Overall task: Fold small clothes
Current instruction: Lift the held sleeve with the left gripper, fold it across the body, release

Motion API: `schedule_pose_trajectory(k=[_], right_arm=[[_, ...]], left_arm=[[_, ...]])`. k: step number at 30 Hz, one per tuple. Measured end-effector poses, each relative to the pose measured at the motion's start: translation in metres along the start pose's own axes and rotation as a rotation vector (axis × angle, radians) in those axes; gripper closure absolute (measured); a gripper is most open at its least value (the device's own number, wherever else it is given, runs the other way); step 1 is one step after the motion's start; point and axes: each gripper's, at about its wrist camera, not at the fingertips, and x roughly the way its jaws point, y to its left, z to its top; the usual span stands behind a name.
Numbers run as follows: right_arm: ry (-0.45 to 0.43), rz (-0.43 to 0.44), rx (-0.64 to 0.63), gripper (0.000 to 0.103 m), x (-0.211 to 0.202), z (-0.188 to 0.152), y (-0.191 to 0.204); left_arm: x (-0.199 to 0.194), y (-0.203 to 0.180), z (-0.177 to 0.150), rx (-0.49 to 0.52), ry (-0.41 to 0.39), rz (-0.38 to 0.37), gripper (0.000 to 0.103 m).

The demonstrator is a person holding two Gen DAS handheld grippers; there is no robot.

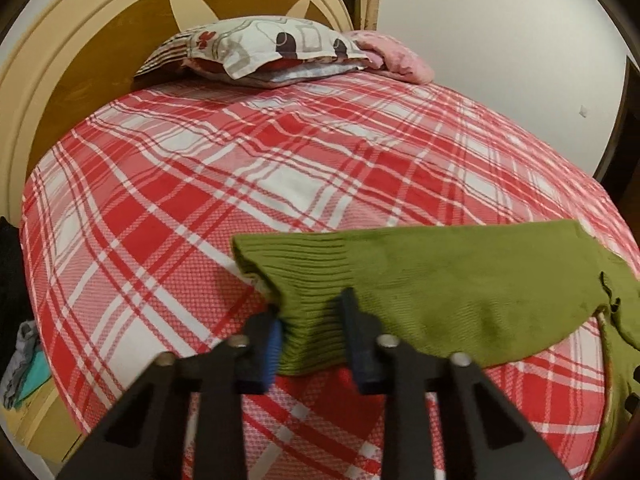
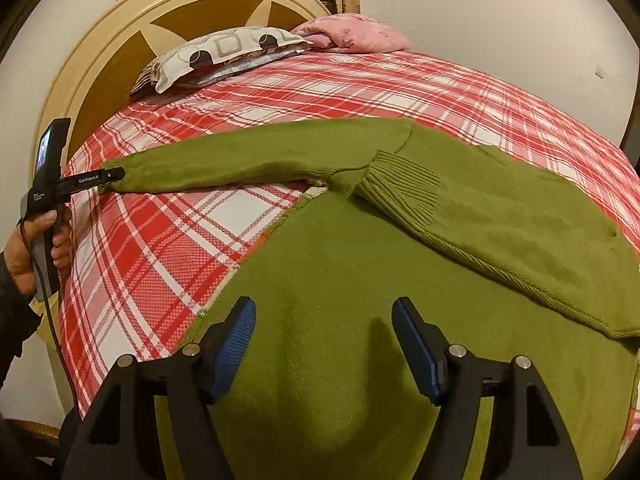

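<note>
Item: we catalogue one olive-green knitted sweater (image 2: 360, 288) spread on the bed's red-and-white plaid cover (image 2: 160, 248). One sleeve runs long-axis away from the sweater's body toward the round cream headboard (image 2: 120, 40); our left gripper (image 1: 310, 320) has its jaws narrowed onto that sleeve's ribbed cuff (image 1: 304, 280). The other sleeve lies folded across the body. Our right gripper (image 2: 324, 320) hovers, jaws wide and empty, over the body.

My left tongs (image 1: 310, 334) point downward, clamped on the ribbed cuff (image 1: 304, 280). My right tongs (image 2: 324, 344) point downward, jaws wide apart, gripping nothing.
</note>
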Motion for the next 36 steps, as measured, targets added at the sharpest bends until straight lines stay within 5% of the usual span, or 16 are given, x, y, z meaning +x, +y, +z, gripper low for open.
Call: schedule_pose_trajectory(k=[9, 14, 27, 36], right_arm=[[-0.014, 0.000, 0.015, 0.032, -0.006, -0.006, -0.003], [-0.033, -0.011, 0.033, 0.032, -0.018, -0.009, -0.012], [-0.129, -0.050, 0.112, 0.032, -0.085, -0.032, -0.060], [-0.154, -0.118, 0.286, 0.031, -0.115, -0.076, -0.130]], left_arm=[[-0.032, 0.006, 0.018, -0.075, -0.074, -0.128, 0.097], [-0.062, -0.024, 0.047, -0.064, -0.122, -0.220, 0.097], [-0.136, -0.201, 0.104, 0.131, -0.243, -0.491, 0.097], [-0.163, -0.346, 0.093, 0.305, -0.230, -0.677, 0.097]])
